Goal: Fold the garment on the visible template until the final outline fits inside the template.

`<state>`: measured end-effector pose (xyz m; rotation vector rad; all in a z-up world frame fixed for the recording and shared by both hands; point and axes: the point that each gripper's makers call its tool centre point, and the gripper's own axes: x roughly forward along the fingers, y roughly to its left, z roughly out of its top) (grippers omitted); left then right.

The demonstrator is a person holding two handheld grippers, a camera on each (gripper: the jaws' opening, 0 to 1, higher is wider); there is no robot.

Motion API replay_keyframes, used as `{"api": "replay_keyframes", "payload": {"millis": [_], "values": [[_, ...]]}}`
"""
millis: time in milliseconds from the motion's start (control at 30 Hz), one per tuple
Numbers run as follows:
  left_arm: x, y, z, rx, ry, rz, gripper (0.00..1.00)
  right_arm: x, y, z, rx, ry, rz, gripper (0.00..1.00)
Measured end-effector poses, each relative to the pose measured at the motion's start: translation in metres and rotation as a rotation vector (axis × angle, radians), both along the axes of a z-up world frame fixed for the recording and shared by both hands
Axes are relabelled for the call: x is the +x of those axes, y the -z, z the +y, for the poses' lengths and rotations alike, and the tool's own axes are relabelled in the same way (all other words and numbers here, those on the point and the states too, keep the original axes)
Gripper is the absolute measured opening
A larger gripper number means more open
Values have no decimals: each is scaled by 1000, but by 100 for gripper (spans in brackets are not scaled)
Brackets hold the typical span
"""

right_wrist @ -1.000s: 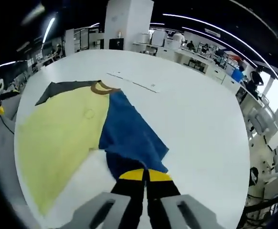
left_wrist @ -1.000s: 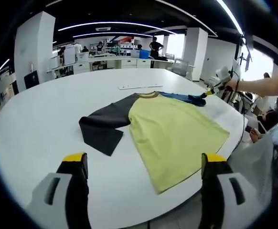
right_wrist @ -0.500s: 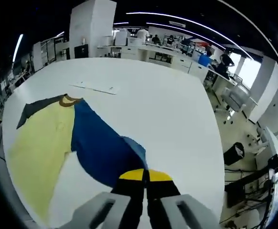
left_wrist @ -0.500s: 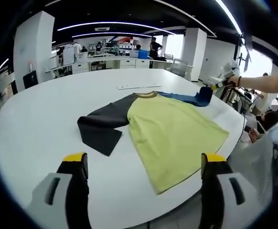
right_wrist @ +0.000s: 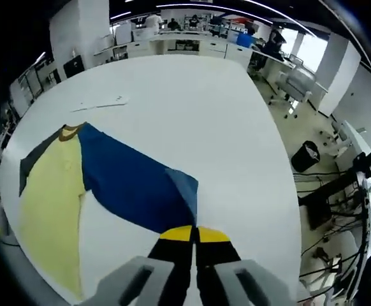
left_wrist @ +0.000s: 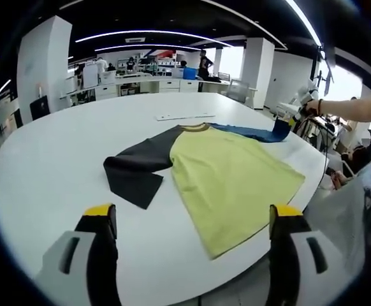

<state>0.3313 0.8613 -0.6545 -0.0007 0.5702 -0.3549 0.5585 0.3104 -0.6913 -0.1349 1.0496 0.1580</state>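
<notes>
Blue sleeve (right_wrist: 134, 191) clamped in right gripper (right_wrist: 195, 234), lifted off tabletop (right_wrist: 192, 115) edge; left gripper (left_wrist: 192, 220) spread, empty, near shirt (left_wrist: 230, 178).

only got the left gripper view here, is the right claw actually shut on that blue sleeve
Observer: Yes. In the right gripper view the right claw is shut on the blue sleeve at its cuff.
Operator: is the sleeve bunched up
Observer: No, it is spread out flat and wide from the collar to the claw.
Operator: anything on the table past it
Observer: A thin white strip lies beyond the collar on the white table.
</notes>
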Motion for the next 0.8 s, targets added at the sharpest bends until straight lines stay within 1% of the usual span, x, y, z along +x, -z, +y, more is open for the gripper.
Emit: {"api": "replay_keyframes", "payload": {"millis": [167, 267, 367, 433, 500, 700, 800], "values": [[-1, -2, -1, -1, 3, -7, 98, 8, -8, 21, 21, -32, -10, 0], [-2, -3, -1, -5, 4, -14, 99, 15, -16, 38, 32, -53, -18, 0], [-3, -2, -1, 1, 10, -14, 99, 23, -21, 50, 6, -92, -31, 0], [-3, -2, -1, 11, 13, -14, 99, 26, -25, 62, 13, -99, -35, 0], [-4, -2, 0, 10, 11, -15, 99, 45, -26, 65, 30, -109, -41, 0], [-4, -7, 2, -11, 7, -38, 99, 51, -30, 109, 52, -169, -56, 0], [-5, -7, 3, -6, 7, -37, 99, 52, -31, 123, 58, -192, -55, 0]]}}
